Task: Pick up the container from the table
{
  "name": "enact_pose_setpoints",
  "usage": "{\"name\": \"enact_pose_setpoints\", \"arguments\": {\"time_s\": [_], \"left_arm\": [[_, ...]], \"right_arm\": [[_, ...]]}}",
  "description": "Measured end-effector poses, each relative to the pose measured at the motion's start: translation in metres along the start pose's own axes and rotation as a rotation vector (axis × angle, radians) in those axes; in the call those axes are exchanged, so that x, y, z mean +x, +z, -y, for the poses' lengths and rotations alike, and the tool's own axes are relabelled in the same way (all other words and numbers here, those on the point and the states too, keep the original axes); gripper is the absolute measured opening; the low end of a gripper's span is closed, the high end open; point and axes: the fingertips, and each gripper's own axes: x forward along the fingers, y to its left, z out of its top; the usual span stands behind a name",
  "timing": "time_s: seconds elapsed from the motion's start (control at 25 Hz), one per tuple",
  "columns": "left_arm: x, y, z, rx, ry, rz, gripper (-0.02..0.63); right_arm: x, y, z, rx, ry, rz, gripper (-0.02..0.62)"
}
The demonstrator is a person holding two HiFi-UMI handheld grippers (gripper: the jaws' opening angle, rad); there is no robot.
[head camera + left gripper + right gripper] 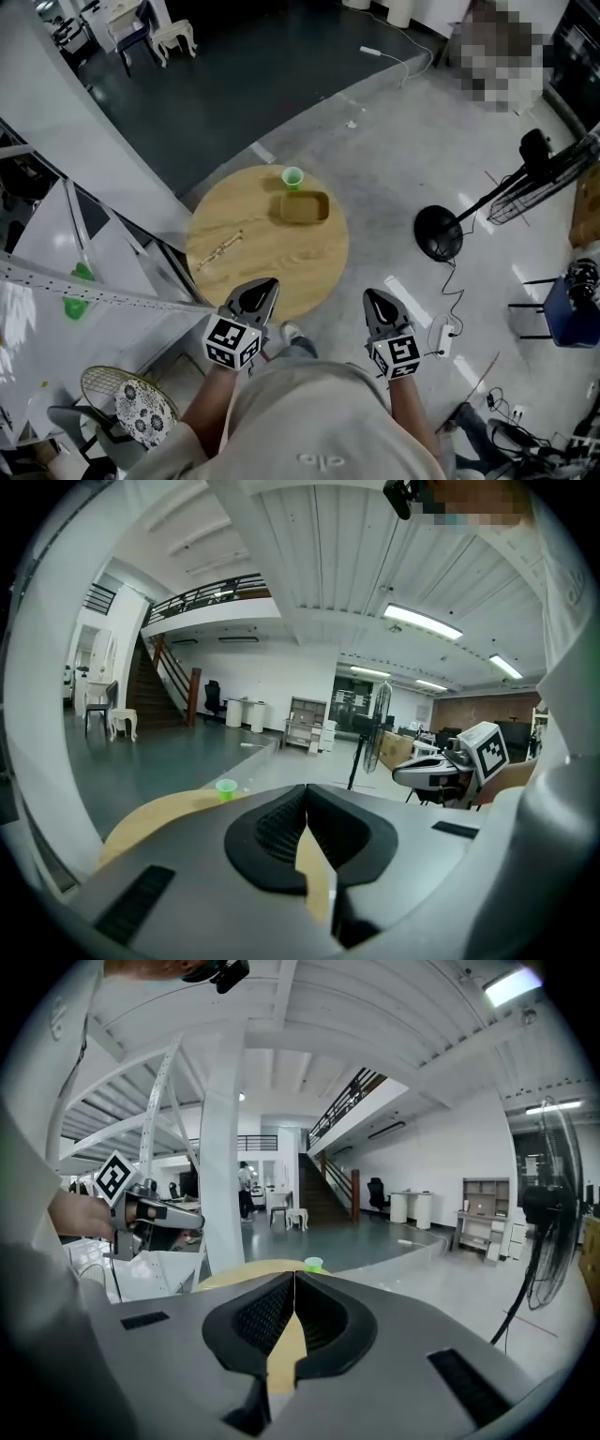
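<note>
Tools both closed tight, nothing held: left tool (263, 289) and right tool (377, 298) at near edge of desk (234, 220). Container (304, 207) far side, beside green cup (292, 176). Probably light, stiff, shallow; pinch near rim.

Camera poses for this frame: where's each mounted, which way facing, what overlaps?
Head view: on the person's head, looking steeply down at the round table, green cup, container; torso, forearms, left gripper, right gripper show.
Left gripper view: on the left gripper, looking along its closed jaws over the table; the right gripper shows at right.
Right gripper view: on the right gripper, likewise, jaws closed; the left gripper and hand show at left.
Shared: all three see the table and green cup.
</note>
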Motion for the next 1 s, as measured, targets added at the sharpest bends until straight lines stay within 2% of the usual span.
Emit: {"name": "enact_pose_setpoints", "arguments": {"time_s": [0.2,0.4,0.72,1.0], "left_arm": [[-0.007,-0.001,-0.06,-0.036,0.094,0.012,0.017],[-0.029,-0.012,-0.102,-0.093,0.201,0.008,0.017],[-0.056,-0.023,-0.151,-0.168,0.401,0.015,0.017],[-0.056,-0.034,-0.176,-0.276,0.595,0.011,0.017]], "right_arm": [[0.072,0.01,-0.002,-0.046,0.081,-0.054,0.026],[0.132,0.018,-0.017,-0.178,0.193,-0.112,0.026],[0.221,0.03,-0.034,-0.303,0.397,-0.172,0.032],[0.302,0.027,-0.033,-0.471,0.6,-0.254,0.079]]}}
